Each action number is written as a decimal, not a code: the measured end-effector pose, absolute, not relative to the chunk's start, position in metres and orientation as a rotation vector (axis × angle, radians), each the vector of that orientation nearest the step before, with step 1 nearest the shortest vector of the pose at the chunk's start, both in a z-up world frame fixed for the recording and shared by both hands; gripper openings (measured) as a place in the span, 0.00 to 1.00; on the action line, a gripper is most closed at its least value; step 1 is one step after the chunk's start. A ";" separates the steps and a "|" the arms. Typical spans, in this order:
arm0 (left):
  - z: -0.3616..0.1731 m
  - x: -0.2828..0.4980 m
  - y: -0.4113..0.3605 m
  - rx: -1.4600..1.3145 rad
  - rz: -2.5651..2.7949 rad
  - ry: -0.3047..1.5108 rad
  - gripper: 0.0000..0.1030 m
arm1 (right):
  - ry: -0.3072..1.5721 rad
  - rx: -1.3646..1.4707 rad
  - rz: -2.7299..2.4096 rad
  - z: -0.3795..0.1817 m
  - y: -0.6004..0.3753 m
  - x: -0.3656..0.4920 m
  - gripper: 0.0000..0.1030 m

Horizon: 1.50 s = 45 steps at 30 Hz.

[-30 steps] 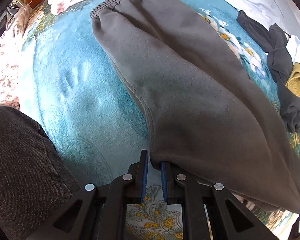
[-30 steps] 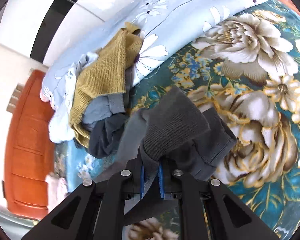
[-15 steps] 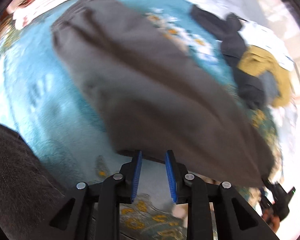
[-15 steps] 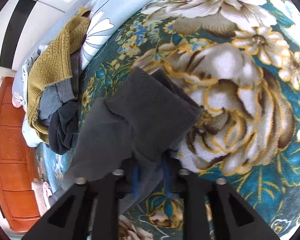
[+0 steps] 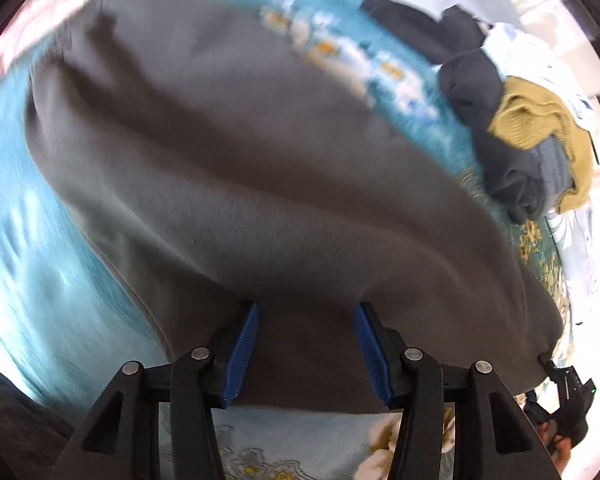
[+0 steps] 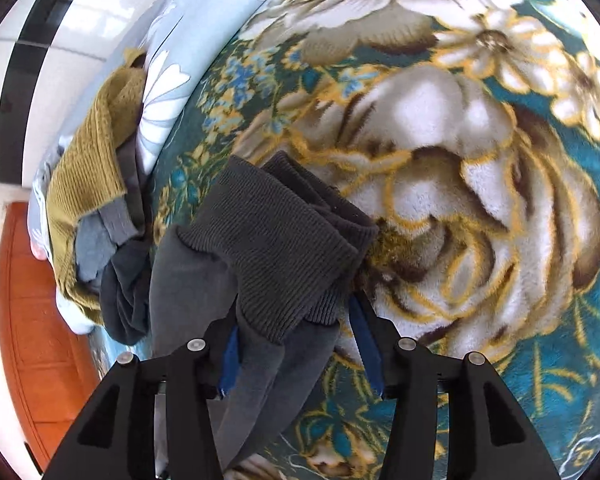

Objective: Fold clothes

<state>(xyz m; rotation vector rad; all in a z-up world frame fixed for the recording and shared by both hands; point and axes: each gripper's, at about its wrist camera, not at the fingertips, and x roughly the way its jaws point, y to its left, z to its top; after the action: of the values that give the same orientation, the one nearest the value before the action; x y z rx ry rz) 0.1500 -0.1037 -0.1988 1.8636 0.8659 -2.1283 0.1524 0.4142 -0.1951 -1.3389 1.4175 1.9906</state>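
Grey sweatpants (image 5: 260, 184) lie spread across the blue flowered blanket (image 5: 40, 264), waistband at the far left. My left gripper (image 5: 306, 352) is open, its blue pads standing wide apart on either side of the pants' near edge. My right gripper (image 6: 296, 352) is open too. The ribbed grey leg cuffs (image 6: 284, 240) lie bunched between and in front of its pads on the blanket (image 6: 480, 200). The right gripper also shows in the left wrist view (image 5: 568, 404), at the pants' far right end.
A pile of unfolded clothes, dark grey and mustard knit (image 5: 540, 124), lies at the far right beside a pale flowered pillow (image 6: 168, 80). Pink folded clothes (image 5: 60, 12) sit at the top left. An orange wooden door (image 6: 28, 320) stands beyond the bed.
Both grippers have opened and let go of the grey pants. The left gripper has moved forward over the fabric; the cuffs have dropped onto the blanket.
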 end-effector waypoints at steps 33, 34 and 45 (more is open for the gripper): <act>-0.176 0.190 -0.172 1.434 -2.229 1.465 0.58 | -0.336 -1.778 2.735 -0.107 0.008 0.063 0.18; -0.176 0.191 -0.173 1.432 -2.223 1.476 0.58 | -0.362 -1.795 2.727 -0.111 0.003 0.064 0.18; -0.181 0.190 -0.176 1.439 -2.181 1.554 0.58 | -0.087 -2.139 2.792 -0.118 0.010 0.068 0.41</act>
<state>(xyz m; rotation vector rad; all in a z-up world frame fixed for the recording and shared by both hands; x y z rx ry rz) 0.1905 -0.1756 -0.1807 1.4392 1.5540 -2.1811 0.0684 0.0101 -0.1176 -2.1387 -0.0868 2.7921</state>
